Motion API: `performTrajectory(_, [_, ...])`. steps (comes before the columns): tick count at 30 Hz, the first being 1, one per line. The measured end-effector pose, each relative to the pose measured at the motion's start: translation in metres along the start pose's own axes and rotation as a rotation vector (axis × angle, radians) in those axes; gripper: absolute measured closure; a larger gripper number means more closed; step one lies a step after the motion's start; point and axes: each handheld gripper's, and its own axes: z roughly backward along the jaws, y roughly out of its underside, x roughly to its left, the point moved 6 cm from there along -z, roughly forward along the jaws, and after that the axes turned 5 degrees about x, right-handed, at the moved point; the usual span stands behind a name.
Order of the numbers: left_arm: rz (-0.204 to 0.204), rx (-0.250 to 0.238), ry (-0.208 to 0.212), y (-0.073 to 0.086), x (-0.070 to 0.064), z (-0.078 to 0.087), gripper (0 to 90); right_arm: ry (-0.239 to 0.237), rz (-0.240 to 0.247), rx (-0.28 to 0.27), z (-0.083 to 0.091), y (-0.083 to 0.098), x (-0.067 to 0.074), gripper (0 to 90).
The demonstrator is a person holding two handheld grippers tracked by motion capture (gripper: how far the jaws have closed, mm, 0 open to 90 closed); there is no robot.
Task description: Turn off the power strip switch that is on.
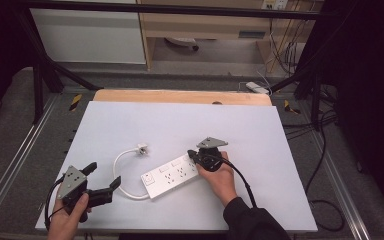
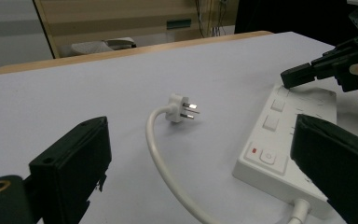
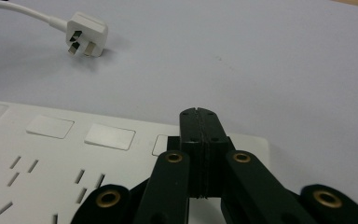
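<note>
A white power strip [image 1: 172,176] lies near the middle of the table [image 1: 130,125], its plug [image 1: 141,148] just to the far left. The right gripper [image 1: 192,157], jaws closed and empty, presses its tips on the strip's right end. The left gripper [image 1: 102,176], jaws open, hovers left of the strip.

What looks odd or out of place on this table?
Nothing is damaged or spilled. The power strip lies askew on the white table, its plug loose and unplugged. The right gripper, jaws shut, presses on a strip button.
</note>
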Motion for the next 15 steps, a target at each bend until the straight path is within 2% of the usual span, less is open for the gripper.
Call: performTrajectory(15, [0.001,-0.001,0.001,0.0,-0.0001,0.0,4.9,0.004,0.022,-0.017,-0.0012,0.0021,0.0027,90.0])
